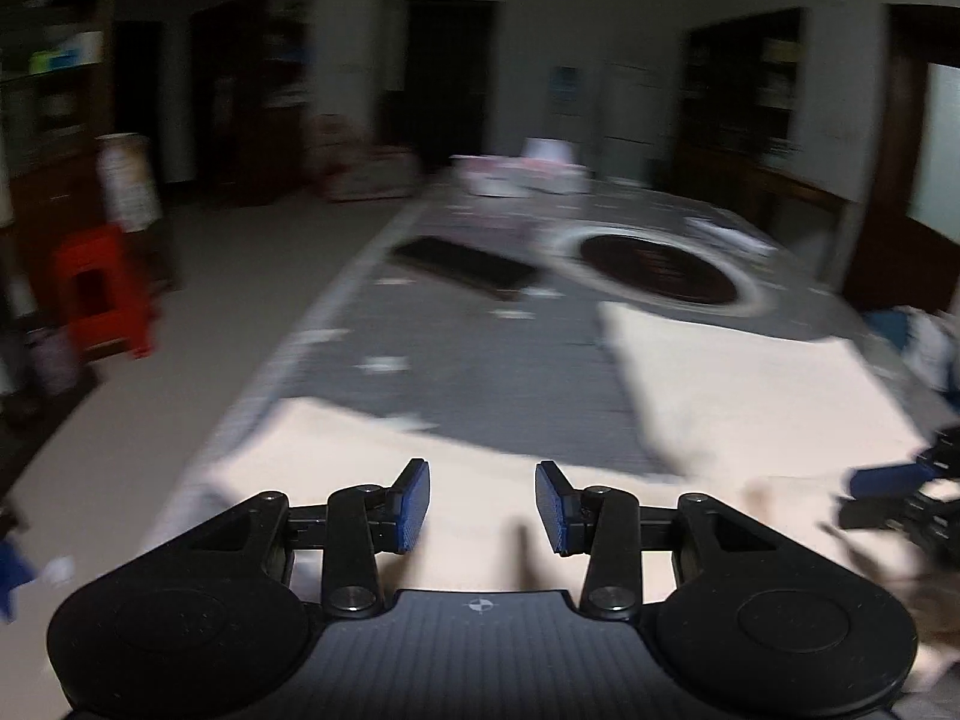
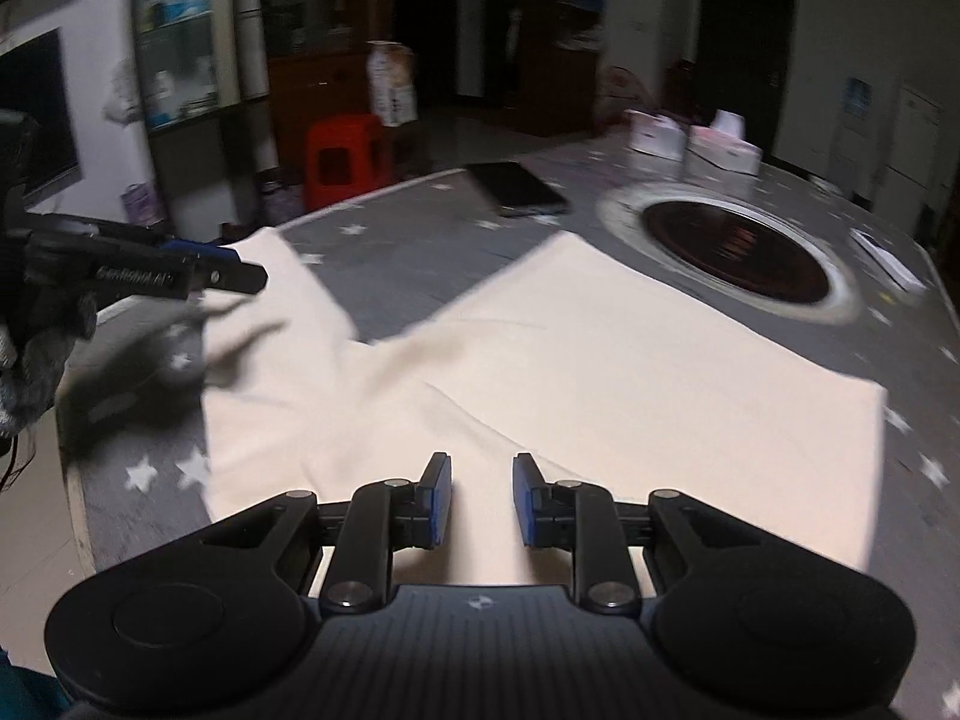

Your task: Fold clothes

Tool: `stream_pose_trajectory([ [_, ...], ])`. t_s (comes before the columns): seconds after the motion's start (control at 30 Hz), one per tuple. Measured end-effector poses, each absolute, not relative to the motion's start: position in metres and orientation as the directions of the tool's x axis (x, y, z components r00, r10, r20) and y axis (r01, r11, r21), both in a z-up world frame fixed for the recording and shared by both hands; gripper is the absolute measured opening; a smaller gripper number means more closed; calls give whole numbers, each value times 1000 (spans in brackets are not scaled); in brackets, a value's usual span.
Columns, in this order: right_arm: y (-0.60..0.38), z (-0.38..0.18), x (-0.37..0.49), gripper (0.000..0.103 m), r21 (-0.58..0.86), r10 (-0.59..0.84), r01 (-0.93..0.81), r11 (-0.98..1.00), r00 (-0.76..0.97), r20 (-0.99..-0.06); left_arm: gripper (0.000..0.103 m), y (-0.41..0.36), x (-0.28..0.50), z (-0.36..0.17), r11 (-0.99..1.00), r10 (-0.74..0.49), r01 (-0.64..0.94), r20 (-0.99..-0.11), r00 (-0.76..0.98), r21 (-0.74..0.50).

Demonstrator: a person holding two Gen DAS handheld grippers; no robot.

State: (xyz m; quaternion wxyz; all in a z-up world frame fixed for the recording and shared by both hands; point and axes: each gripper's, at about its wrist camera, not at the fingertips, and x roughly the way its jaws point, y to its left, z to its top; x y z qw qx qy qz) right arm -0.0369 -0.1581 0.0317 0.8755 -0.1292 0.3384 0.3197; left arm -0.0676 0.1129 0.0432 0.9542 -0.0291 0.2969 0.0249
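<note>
A cream-coloured garment (image 2: 570,360) lies spread flat on the grey star-patterned table (image 2: 420,240), with one part reaching toward the table's left edge. It also shows in the left wrist view (image 1: 750,396). My left gripper (image 1: 483,480) is open and empty, above the garment's near edge. My right gripper (image 2: 481,471) is open and empty, above the garment's near part. The left gripper also shows at the left of the right wrist view (image 2: 240,267). The right gripper shows at the right edge of the left wrist view (image 1: 888,480).
A round dark inset (image 2: 735,252) sits in the table beyond the garment. A black flat device (image 2: 516,189) and two tissue boxes (image 2: 690,141) lie further back. A red stool (image 2: 342,159) stands on the floor off the left edge. Cabinets line the walls.
</note>
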Motion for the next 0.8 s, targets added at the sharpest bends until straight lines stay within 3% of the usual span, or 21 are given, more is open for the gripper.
stream_pose_trajectory([
  [0.2,-130,22,-35,22,-21,486,-686,728,537,-690,50,161,-62,33,967,198,-253,-591,782,-11],
  [0.43,-138,37,-42,22,-26,487,-674,738,559,-670,49,183,-48,18,958,203,-285,-620,758,-34],
  [0.5,-142,42,-45,23,-30,486,-667,745,572,-661,40,187,-45,15,957,192,-284,-617,763,-55],
  [0.63,-157,54,-55,25,-37,478,-644,764,603,-638,10,190,-42,18,954,184,-288,-598,780,-83],
  [0.8,-181,63,-64,25,-25,459,-598,801,641,-615,6,171,-53,46,964,118,-225,-535,837,-140],
])
